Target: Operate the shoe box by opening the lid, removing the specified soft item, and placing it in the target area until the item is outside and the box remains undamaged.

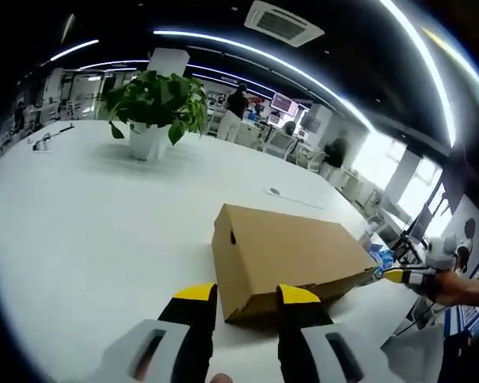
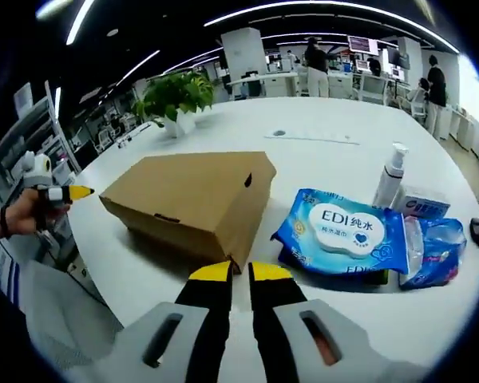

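Left hand-held gripper: jaws parted, empty, at the near corner of the box. Right hand-held gripper: jaws nearly together, empty, tips just before the box's opposite corner. Box: lid on, resting on white worktop. Wipes pack beside box. Plant well beyond.

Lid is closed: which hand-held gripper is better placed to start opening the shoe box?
Probably the left hand-held gripper: its open jaws straddle a corner of the shoe box. The right hand-held gripper sits nearly shut at another corner.
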`<state>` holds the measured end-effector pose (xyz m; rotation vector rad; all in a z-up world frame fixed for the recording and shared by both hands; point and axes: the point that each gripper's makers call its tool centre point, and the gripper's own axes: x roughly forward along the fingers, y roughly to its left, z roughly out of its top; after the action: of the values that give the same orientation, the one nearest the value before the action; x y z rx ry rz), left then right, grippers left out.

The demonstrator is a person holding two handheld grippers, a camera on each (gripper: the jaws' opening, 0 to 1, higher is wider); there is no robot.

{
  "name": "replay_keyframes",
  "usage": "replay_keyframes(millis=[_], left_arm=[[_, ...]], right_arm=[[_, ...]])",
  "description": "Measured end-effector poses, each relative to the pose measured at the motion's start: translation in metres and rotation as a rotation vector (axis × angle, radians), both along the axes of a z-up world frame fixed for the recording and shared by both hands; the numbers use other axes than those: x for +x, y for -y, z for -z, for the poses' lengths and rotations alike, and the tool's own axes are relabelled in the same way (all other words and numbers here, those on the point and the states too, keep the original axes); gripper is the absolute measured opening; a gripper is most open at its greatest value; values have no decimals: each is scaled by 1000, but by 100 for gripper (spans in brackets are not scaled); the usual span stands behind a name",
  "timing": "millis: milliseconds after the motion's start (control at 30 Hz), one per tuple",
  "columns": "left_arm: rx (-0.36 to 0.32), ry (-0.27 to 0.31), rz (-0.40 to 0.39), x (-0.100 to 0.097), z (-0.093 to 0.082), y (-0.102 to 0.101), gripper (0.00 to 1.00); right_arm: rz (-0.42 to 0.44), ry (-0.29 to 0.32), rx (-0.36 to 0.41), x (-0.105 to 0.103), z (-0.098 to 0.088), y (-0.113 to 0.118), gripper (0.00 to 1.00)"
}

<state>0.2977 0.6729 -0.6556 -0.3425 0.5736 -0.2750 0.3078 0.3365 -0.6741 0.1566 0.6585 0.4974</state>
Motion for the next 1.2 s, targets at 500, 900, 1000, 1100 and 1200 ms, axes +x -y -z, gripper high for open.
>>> replay_keyframes(millis=[500,900,1000,1100,1200], left_arm=[[-16,-76,55,21,20,34,42],[8,-138,70,14,44,40,37],[14,-143,74,14,46,39,37],[13,-141,78,15,46,38,37],[11,-141,82,17,46,39,37]], right_arm=[[9,-46,146,21,7,-43,32],[29,-93,162,13,27,-48,31],[34,-95,170,13,28,-48,31],[34,-91,177,12,28,-48,31],[34,-86,178,13,28,-48,31]])
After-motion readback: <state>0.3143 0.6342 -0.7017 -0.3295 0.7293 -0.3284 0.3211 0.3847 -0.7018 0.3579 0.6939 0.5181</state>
